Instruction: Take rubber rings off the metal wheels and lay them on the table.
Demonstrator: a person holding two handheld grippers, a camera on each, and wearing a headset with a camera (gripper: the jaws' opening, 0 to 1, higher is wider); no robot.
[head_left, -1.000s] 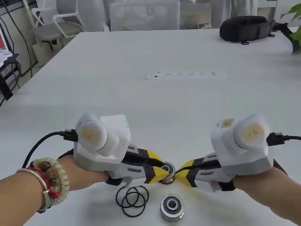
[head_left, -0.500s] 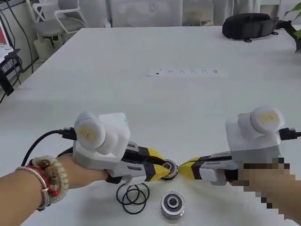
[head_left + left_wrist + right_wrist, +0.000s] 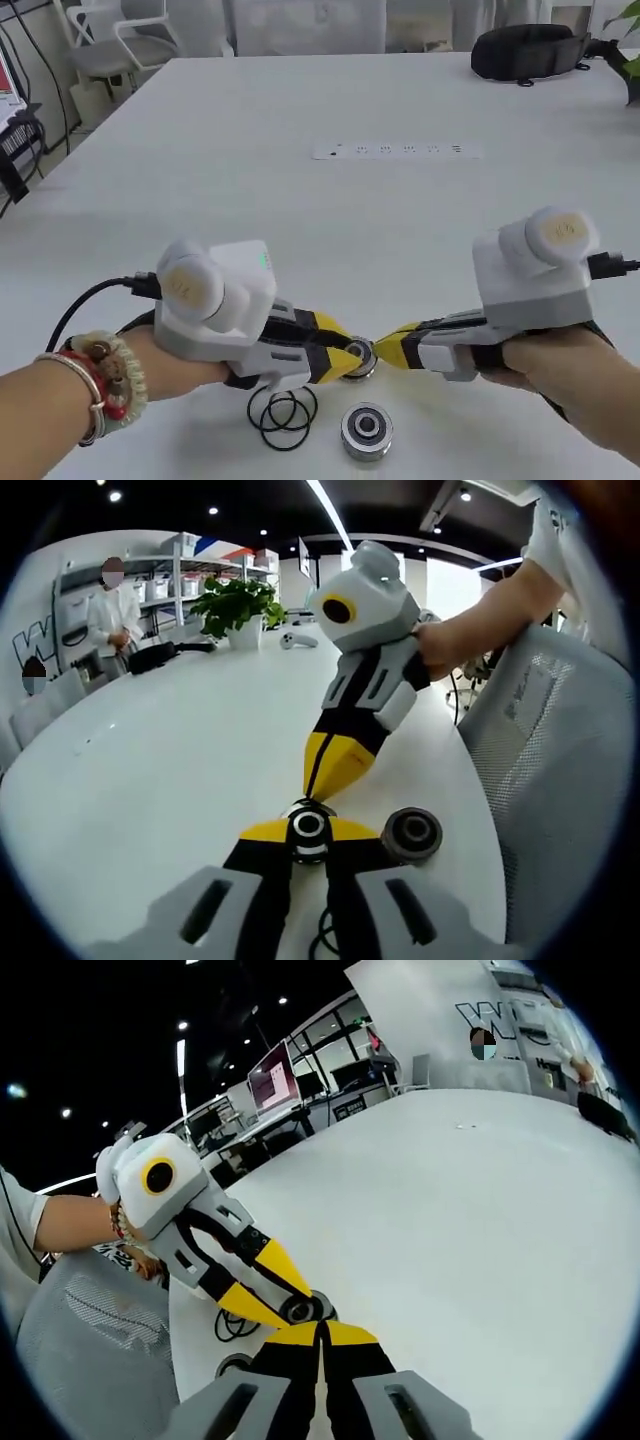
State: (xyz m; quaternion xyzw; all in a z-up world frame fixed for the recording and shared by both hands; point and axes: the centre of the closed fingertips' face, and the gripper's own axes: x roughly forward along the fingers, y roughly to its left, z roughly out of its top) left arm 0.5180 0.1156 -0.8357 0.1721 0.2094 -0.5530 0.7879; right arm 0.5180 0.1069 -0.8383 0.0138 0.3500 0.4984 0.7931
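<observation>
Metal wheel (image 3: 308, 827) clamped in left hand-held gripper (image 3: 350, 362).

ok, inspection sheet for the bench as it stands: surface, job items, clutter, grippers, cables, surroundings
Surface: white table, no spills seen.
Job's things: held wheel between the left gripper's jaws; loose wheel lying on the table; rubber rings, black loops overlapping, lying beside the loose wheel.
Clutter: power strip mid-table; black bag at the far edge.
Grippers: left gripper shut on the held wheel; right gripper jaws shut, tips at that wheel; whether they pinch a ring cannot be told.
Cables: black cable from the left gripper; second cable from the right gripper.
Surroundings: chairs past the table; potted plant; shelving and people in the left gripper view.
</observation>
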